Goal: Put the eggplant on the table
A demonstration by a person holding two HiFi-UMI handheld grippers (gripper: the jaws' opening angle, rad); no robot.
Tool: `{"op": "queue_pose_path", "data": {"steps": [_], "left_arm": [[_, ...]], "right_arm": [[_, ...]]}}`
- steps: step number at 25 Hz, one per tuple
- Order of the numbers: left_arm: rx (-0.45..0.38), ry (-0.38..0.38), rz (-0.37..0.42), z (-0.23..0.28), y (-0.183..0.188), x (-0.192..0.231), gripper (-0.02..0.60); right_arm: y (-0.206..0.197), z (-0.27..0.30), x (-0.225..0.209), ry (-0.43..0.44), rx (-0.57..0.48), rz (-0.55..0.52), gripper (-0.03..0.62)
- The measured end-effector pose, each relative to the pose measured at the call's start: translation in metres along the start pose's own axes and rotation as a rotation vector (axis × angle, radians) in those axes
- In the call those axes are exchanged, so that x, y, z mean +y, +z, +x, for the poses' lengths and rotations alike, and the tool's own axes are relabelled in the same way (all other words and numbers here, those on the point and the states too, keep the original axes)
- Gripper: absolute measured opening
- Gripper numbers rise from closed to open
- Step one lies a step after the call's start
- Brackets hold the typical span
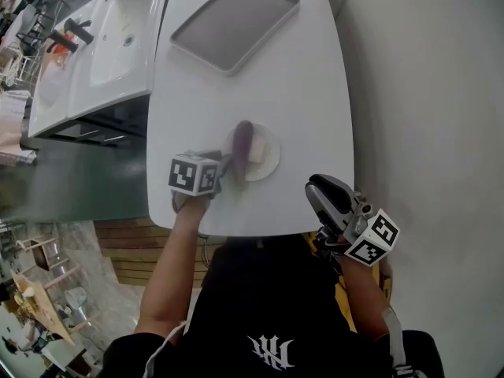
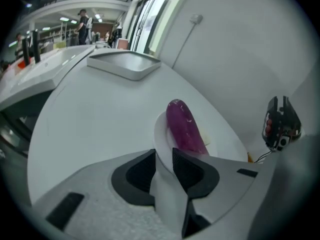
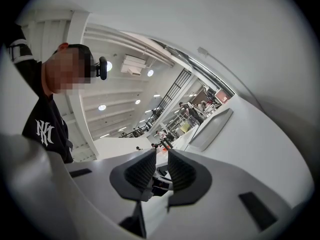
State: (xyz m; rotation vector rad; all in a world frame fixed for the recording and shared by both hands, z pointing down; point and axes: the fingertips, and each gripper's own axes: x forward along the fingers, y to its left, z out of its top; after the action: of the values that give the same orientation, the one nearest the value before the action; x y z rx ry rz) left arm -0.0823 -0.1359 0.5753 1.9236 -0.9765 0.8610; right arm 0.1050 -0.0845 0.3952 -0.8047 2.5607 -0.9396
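A purple eggplant (image 1: 244, 138) (image 2: 185, 126) lies on a small white plate (image 1: 268, 161) (image 2: 160, 131) near the front of the white table (image 1: 260, 85). My left gripper (image 1: 227, 164) (image 2: 164, 156) reaches the plate from the left, and its jaws are shut on the plate's near rim; the eggplant lies just beyond the pads. My right gripper (image 1: 318, 186) (image 3: 161, 159) hovers off the table's front right corner, pointing level, its jaws slightly apart with nothing between them. It also shows as a dark shape (image 2: 281, 124) in the left gripper view.
A grey rectangular tray (image 1: 235, 24) (image 2: 125, 64) (image 3: 210, 129) lies at the far end of the table. A white sink unit (image 1: 110, 38) stands to the left, beyond a gap. A pale wall (image 1: 425, 93) runs along the table's right side.
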Motion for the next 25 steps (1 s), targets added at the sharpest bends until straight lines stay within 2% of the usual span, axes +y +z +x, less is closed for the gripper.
{"op": "queue_pose_path", "data": {"steps": [3,5,9,12,14,16,18,20,23,25], "left_arm": [[0.012,0.088,0.117,0.000,0.002,0.005,0.086],[-0.004,0.120,0.148,-0.002,0.003,0.011,0.086],[-0.156,0.072,0.099,-0.018,0.011,0.023,0.067],[-0.283,0.015,0.153,-0.040,0.003,0.022,0.027],[-0.379,-0.086,0.178,-0.062,-0.011,0.003,0.008],[-0.474,-0.225,0.165,-0.090,-0.023,-0.024,0.006],[-0.568,-0.388,0.137,-0.120,-0.033,-0.051,0.006],[-0.650,-0.555,0.073,-0.151,-0.043,-0.075,0.006],[-0.718,-0.765,-0.048,-0.194,-0.063,-0.101,0.008],[-0.734,-0.827,-0.013,-0.216,-0.074,-0.115,0.008]], "right_arm": [[-0.004,-0.002,0.004,-0.002,0.003,-0.011,0.063],[-0.007,-0.003,0.008,-0.002,0.001,-0.017,0.061],[-0.016,0.004,0.020,0.007,0.016,-0.071,0.063],[-0.023,0.007,0.032,0.010,0.049,-0.139,0.061],[-0.024,0.007,0.047,0.017,0.066,-0.179,0.044],[-0.019,0.013,0.062,0.029,0.064,-0.205,0.037],[-0.015,0.026,0.075,0.038,0.062,-0.230,0.024],[-0.017,0.038,0.091,0.053,0.068,-0.247,0.021],[-0.036,0.048,0.125,0.083,0.091,-0.248,0.012],[-0.050,0.052,0.147,0.107,0.107,-0.234,0.009]]}}
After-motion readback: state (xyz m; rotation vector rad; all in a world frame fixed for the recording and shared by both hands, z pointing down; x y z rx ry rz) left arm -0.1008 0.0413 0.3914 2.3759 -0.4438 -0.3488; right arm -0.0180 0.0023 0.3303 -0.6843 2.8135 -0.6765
